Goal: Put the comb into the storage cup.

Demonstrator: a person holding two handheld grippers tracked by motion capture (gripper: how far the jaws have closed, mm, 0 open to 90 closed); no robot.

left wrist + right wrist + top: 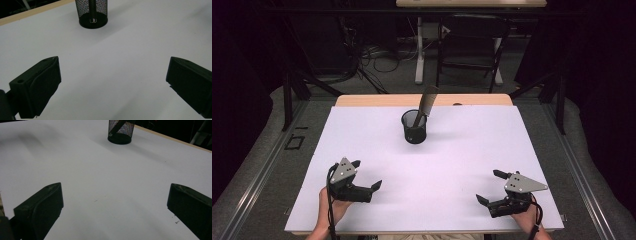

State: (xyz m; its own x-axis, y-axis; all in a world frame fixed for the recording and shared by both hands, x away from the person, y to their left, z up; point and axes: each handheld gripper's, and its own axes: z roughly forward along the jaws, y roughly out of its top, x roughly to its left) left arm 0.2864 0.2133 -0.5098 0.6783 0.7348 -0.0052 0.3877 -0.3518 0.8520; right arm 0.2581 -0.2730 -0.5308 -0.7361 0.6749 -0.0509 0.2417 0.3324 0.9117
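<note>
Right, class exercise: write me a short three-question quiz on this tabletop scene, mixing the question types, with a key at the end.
1. True or false: the left gripper is open.
2. What stands in the black mesh cup? A) a flat-bladed tool B) a spoon C) nothing
3. Fill in: the right gripper rests near the table's ____ edge, apart from the cup.

Key: 1 true. 2 A; it leans, its blade jutting above the rim. 3 near; both grippers sit on the white table by the person's hands.
</note>
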